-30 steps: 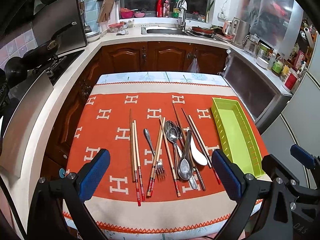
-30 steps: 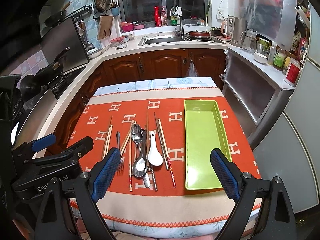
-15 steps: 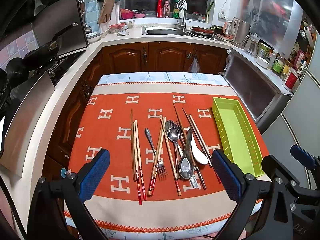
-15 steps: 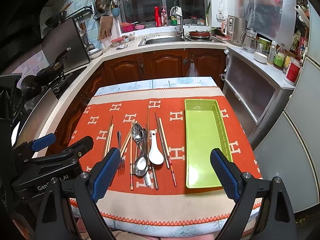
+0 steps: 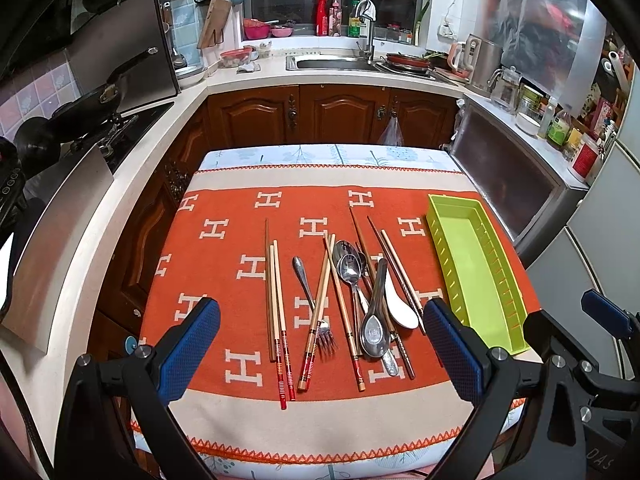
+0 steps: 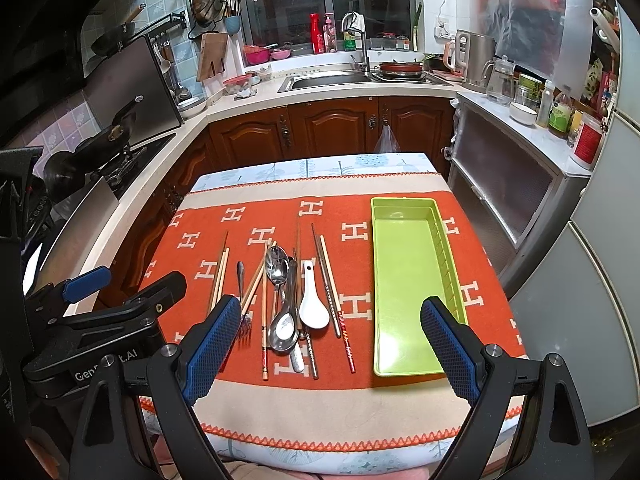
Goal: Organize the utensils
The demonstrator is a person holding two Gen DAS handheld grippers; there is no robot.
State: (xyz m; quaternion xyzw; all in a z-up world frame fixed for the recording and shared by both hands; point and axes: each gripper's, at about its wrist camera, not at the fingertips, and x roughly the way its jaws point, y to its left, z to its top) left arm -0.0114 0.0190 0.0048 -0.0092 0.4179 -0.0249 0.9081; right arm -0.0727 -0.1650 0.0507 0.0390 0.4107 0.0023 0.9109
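Note:
Loose utensils lie on an orange tablecloth point(image 5: 224, 248): several wooden chopsticks point(image 5: 276, 300), a fork point(image 5: 306, 286), metal spoons point(image 5: 352, 272) and a white ceramic spoon point(image 5: 400, 308) point(image 6: 314, 304). To their right sits an empty lime-green tray point(image 5: 472, 276) point(image 6: 408, 280). My left gripper point(image 5: 320, 354) hovers open above the table's near edge, in front of the utensil pile. My right gripper point(image 6: 326, 350) is also open and empty, near the front edge between pile and tray. The left gripper's body point(image 6: 100, 320) shows at the left of the right wrist view.
The table is ringed by a kitchen counter: a stove with pans point(image 5: 92, 108) at the left, a sink point(image 5: 332, 62) behind, a kettle point(image 5: 480, 60) and jars at the right. A grey cabinet point(image 6: 500, 208) stands close to the table's right side.
Both grippers have drifted slightly back and up from the table, so the utensils sit a little lower in view. Nothing was grasped or moved.

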